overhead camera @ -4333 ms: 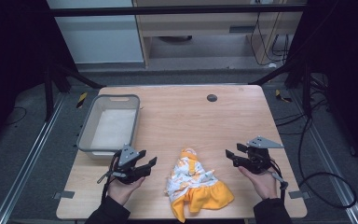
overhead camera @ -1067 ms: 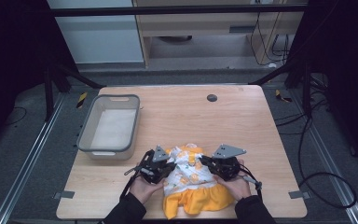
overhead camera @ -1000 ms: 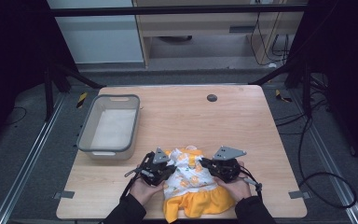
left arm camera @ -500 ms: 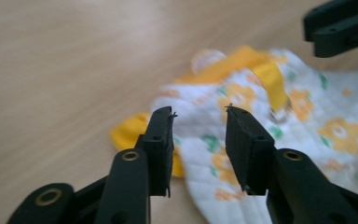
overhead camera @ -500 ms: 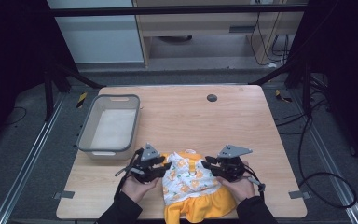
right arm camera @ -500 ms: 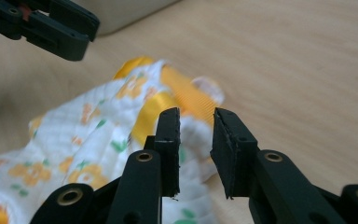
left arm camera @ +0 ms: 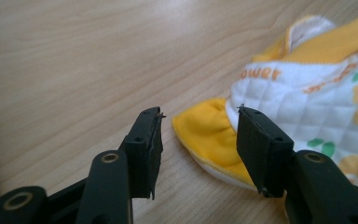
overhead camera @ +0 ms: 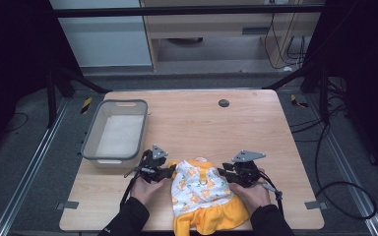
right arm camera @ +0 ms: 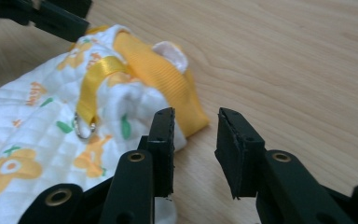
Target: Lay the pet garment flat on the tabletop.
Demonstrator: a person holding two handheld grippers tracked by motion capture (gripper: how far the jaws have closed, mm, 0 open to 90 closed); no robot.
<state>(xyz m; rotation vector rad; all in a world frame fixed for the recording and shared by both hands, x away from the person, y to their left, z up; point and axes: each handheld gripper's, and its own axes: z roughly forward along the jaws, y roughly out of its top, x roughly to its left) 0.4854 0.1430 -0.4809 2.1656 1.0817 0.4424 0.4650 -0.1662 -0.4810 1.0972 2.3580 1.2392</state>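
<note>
Small quilted dress point(overhead camera: 203, 194), white with orange print and a yellow frill, lies flat on the bench point(overhead camera: 256, 123) near its front edge, frill hem close to that edge. Left gripper point(overhead camera: 170, 171) sits just beside the dress's left shoulder; its jaws have just been opening and now stand apart, with the yellow sleeve edge point(left arm camera: 205, 133) lying between them on the wood, pads not pressing it. Right gripper point(overhead camera: 222, 173) sits at the dress's right shoulder; jaws have just been opening too, a narrower gap, nothing between them, and the yellow strap point(right arm camera: 158, 70) with its metal ring point(right arm camera: 85, 127) lies just to one side. Grey bin point(overhead camera: 91, 147) stands behind and left of the dress, near the left gripper. Behind the dress the bench is bare wood up to a small dark disc point(overhead camera: 223, 103) near the far edge.
</note>
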